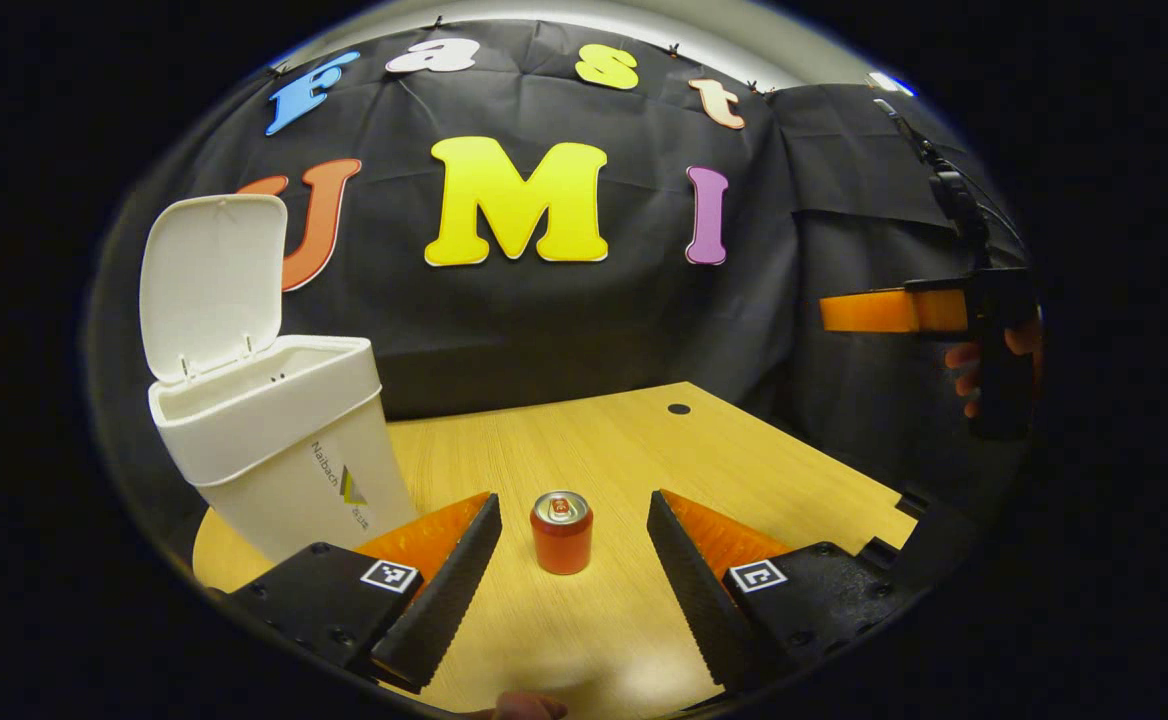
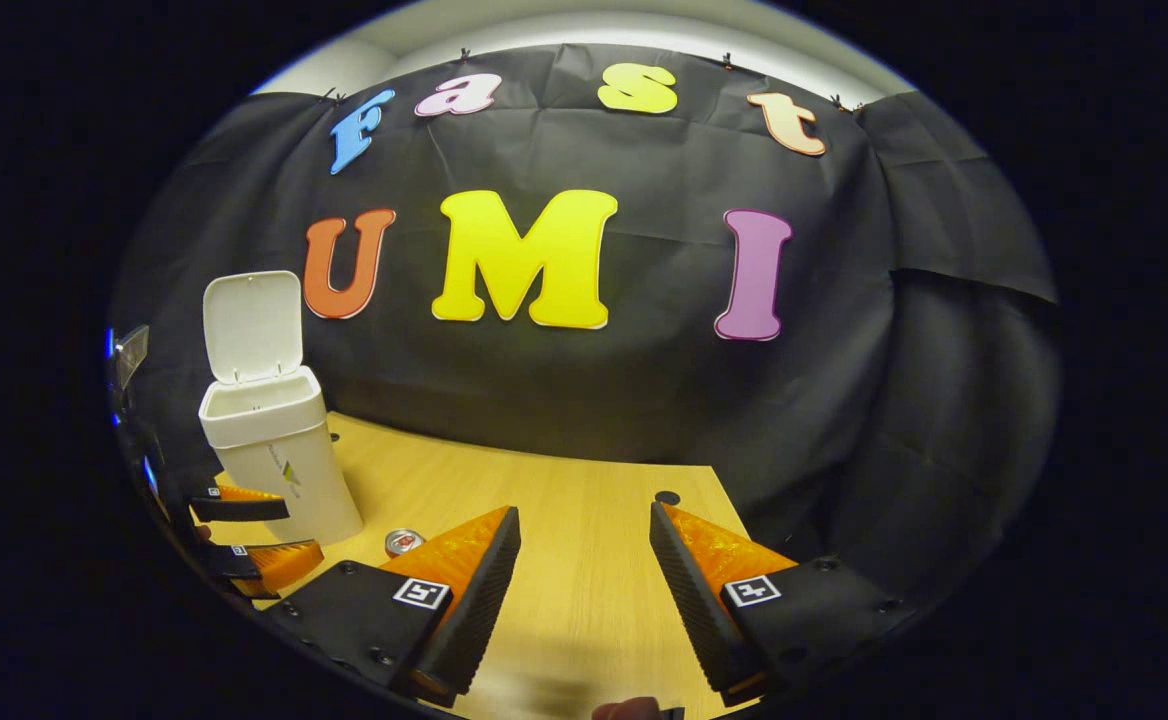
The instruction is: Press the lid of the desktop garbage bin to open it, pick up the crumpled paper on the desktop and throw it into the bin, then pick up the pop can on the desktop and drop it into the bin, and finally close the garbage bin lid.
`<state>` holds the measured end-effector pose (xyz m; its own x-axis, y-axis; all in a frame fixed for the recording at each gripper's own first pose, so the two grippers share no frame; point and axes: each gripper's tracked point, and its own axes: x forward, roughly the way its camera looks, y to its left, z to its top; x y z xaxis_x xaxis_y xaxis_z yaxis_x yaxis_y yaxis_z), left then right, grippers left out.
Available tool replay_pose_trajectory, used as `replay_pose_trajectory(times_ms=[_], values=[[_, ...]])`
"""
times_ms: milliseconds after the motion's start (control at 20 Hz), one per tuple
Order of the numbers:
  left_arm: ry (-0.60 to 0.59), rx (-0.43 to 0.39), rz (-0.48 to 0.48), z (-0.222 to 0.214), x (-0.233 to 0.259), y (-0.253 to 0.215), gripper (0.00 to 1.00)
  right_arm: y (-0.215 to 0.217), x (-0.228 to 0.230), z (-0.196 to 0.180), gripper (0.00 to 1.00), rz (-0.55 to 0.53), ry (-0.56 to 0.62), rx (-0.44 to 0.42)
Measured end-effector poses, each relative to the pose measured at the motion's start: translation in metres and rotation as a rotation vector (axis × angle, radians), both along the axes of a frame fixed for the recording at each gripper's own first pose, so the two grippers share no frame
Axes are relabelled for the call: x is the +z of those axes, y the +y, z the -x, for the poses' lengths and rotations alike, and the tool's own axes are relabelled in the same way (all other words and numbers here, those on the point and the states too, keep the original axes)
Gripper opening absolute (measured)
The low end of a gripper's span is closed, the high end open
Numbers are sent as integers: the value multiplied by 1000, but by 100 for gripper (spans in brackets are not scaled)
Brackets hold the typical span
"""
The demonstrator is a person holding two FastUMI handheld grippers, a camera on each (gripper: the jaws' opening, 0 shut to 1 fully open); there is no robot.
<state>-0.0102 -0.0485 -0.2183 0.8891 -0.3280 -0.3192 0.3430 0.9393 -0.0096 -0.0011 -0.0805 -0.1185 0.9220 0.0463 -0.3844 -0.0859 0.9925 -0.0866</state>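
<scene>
The left gripper [image 1: 572, 560], jaws wide, frames the upright pop can [image 1: 561, 531] at lower centre; the bin [image 1: 274, 440] stands at left, lid up. I would advance level and close mid-can. The right gripper [image 2: 584, 590] is wide, empty.

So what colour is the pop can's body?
Red, with a silver top; the pop can shows best in the left gripper view.

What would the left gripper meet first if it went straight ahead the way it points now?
Most likely the can: it stands upright on the table, centred ahead of the open left gripper, between its fingers' lines. The bin sits off to the left, out of that path. Depth to the can is unclear.
</scene>
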Motion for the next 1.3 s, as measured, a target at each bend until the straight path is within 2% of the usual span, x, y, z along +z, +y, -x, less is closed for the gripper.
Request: replay_pose_trajectory(times_ms=[300,650,1300], values=[[45,21,4,-24,-59,-4,98,-14,-13,28,84,42,31,-22],[87,55,-9,-47,-119,-5,98,-29,-46,54,84,70,130,-39],[119,35,-27,-74,-152,-10,97,-18,-73,50,84,58,207,-15]])
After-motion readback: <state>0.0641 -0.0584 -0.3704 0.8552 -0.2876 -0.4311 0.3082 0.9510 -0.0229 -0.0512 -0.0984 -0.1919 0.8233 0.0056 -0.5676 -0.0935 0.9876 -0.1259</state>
